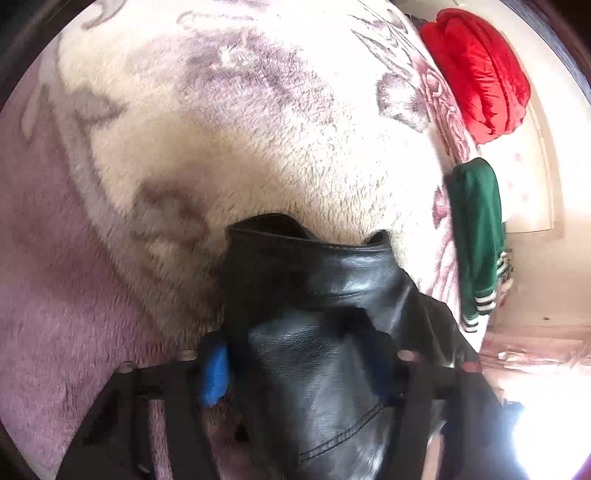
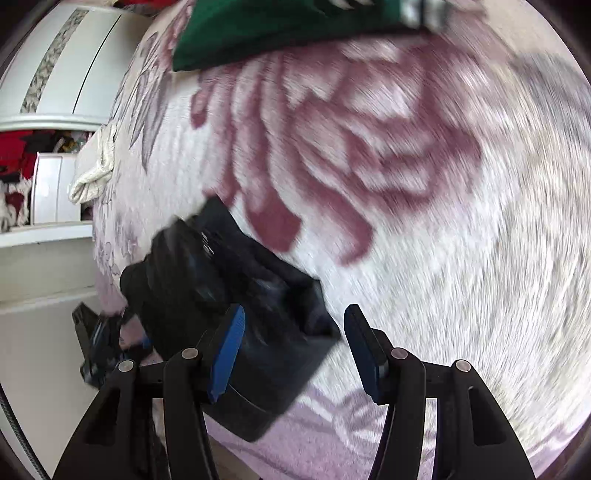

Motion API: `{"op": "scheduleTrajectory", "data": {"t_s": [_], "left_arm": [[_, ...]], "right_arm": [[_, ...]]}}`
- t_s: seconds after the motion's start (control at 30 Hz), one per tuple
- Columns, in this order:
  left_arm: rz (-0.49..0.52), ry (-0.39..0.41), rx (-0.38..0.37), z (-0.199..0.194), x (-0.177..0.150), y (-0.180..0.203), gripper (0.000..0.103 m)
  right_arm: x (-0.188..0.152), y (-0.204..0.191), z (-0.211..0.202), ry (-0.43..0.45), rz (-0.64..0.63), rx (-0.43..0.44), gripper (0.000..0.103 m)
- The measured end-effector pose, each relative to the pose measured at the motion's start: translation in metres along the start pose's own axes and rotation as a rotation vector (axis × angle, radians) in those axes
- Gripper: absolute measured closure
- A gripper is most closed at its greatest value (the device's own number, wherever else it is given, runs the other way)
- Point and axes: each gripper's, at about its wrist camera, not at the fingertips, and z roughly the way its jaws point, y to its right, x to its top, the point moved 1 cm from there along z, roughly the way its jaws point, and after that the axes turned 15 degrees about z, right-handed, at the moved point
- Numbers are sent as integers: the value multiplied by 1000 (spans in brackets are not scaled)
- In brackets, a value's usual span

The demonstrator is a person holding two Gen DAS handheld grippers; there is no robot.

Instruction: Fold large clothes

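Observation:
A black leather jacket (image 1: 325,332) lies bunched between the fingers of my left gripper (image 1: 299,369), which is shut on it just above the fleece blanket (image 1: 221,129). One blue pad (image 1: 214,373) shows at its left; the other is hidden by leather. In the right wrist view the same jacket (image 2: 229,295) lies on the blanket's near left edge, with the left gripper (image 2: 99,347) holding its far end. My right gripper (image 2: 295,350) is open, its blue fingers (image 2: 227,354) spread just over the jacket's near corner, holding nothing.
A folded green garment with white stripes (image 1: 476,236) lies at the blanket's right edge; it also shows in the right wrist view (image 2: 280,29). A red puffy jacket (image 1: 476,70) lies beyond it. White wardrobe (image 2: 62,59) stands to the left. The right view is motion-blurred.

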Motion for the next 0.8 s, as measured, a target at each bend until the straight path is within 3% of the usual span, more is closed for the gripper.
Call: {"op": "scheduleTrajectory", "data": {"t_s": [0.07, 0.17, 0.3, 0.43, 0.53, 0.6, 0.73, 0.8], "left_arm": [[-2, 17, -7, 4, 4, -4, 58], [-44, 18, -54, 11, 5, -20, 60], [-74, 14, -78, 15, 4, -26, 60], [-97, 0, -114, 11, 3, -23, 59], [-134, -7, -194, 1, 0, -29, 58], [-145, -8, -241, -8, -7, -37, 56], [-219, -35, -356, -14, -35, -48, 42], [-230, -41, -384, -13, -52, -45, 38]], "right_arm": [[-11, 20, 6, -27, 41, 55, 41], [-25, 43, 22, -89, 115, 228, 21], [-41, 44, 60, -180, 83, 376, 14], [-40, 40, 117, -294, 116, 518, 14], [-34, 15, 121, -233, 91, 505, 21], [-28, 6, 113, -196, 106, 490, 39], [12, -11, 106, -198, 149, 453, 39], [32, -15, 117, -285, 167, 456, 32]]}}
